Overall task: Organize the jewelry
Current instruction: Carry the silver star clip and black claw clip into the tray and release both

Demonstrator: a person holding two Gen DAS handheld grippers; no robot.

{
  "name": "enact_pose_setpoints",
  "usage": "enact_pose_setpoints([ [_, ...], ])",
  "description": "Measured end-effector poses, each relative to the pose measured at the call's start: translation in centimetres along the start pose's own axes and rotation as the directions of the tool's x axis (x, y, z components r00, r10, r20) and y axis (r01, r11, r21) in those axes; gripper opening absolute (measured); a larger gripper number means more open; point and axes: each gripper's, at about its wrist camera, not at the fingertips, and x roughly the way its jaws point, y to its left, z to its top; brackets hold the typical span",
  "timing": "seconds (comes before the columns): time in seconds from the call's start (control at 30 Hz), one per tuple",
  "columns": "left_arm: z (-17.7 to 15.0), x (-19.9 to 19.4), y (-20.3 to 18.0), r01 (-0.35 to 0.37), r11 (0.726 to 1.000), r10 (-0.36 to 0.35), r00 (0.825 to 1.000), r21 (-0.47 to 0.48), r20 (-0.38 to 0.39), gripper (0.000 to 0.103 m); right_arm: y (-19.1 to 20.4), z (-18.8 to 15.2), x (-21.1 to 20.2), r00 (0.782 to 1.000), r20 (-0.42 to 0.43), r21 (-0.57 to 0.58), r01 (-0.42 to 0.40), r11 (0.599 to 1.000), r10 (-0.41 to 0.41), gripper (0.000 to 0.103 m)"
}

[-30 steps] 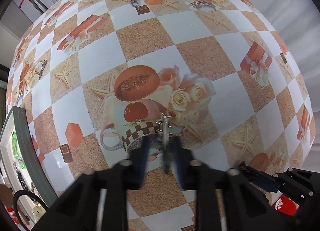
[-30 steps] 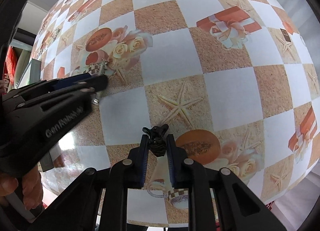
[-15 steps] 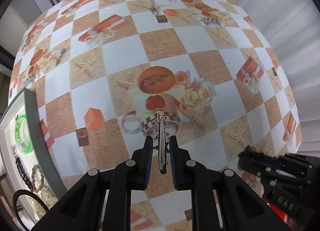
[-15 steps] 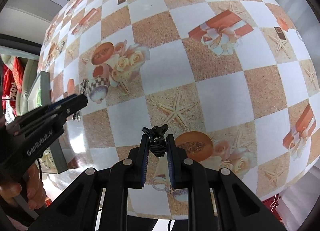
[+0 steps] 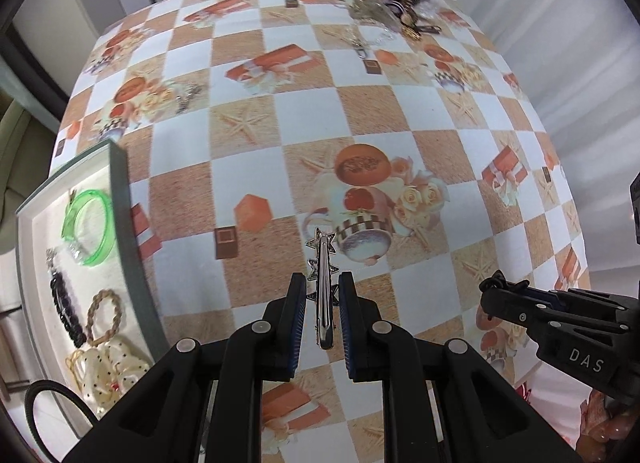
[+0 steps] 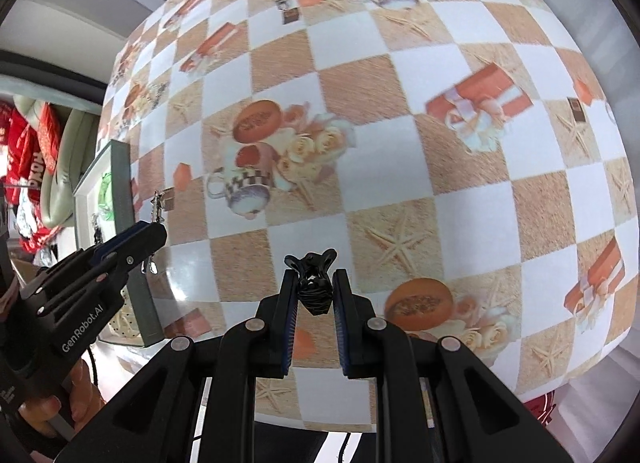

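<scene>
My left gripper (image 5: 322, 289) is shut on a slim silver hair clip with stars (image 5: 322, 287), held above the checked tablecloth (image 5: 320, 115); the same clip (image 6: 157, 207) shows in the right wrist view. My right gripper (image 6: 313, 283) is shut on a small black claw clip (image 6: 314, 283), also seen in the left wrist view (image 5: 502, 285) at the lower right. A grey-framed white tray (image 5: 124, 231) lies at the left, holding a green bangle (image 5: 90, 227), a dark bead bracelet (image 5: 66, 311), a braided loop (image 5: 104, 315) and a dotted scrunchie (image 5: 112, 367).
A heap of loose jewelry (image 5: 384, 11) lies at the table's far edge, with a small clasp (image 5: 360, 49) nearer. A little chain piece (image 5: 188, 97) rests at the far left. A hand (image 6: 52, 407) grips the left tool. The table's right edge drops off.
Both grippers have risen from the table with their clips. The left one has shifted left, bringing the tray and its contents into view.
</scene>
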Motion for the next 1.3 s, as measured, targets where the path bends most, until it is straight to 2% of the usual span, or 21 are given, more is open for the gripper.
enact_pose_setpoints([
  [0.3,-0.8,-2.0,2.9,-0.007,0.999,0.01,0.999,-0.054,0.044,0.021,3.9,0.8,-0.5,1.0,-0.001,-0.077,-0.007,0.997,0.006,0.019],
  [0.77,-3.0,-4.8,10.2,-0.029,0.979,0.05,0.994,-0.202,0.1,0.021,12.1,1.7,-0.1,1.0,-0.014,-0.225,-0.027,0.974,0.025,0.019],
  [1.0,-4.8,-6.1,13.8,-0.05,0.96,0.085,0.989,-0.274,0.118,0.021,16.4,1.9,0.5,0.999,-0.031,-0.312,-0.037,0.949,0.029,0.019],
  [1.3,-7.3,-7.3,19.6,-0.092,0.91,0.153,0.981,-0.403,0.121,0.021,22.3,2.5,1.0,0.997,-0.051,-0.425,-0.072,0.902,0.055,0.019],
])
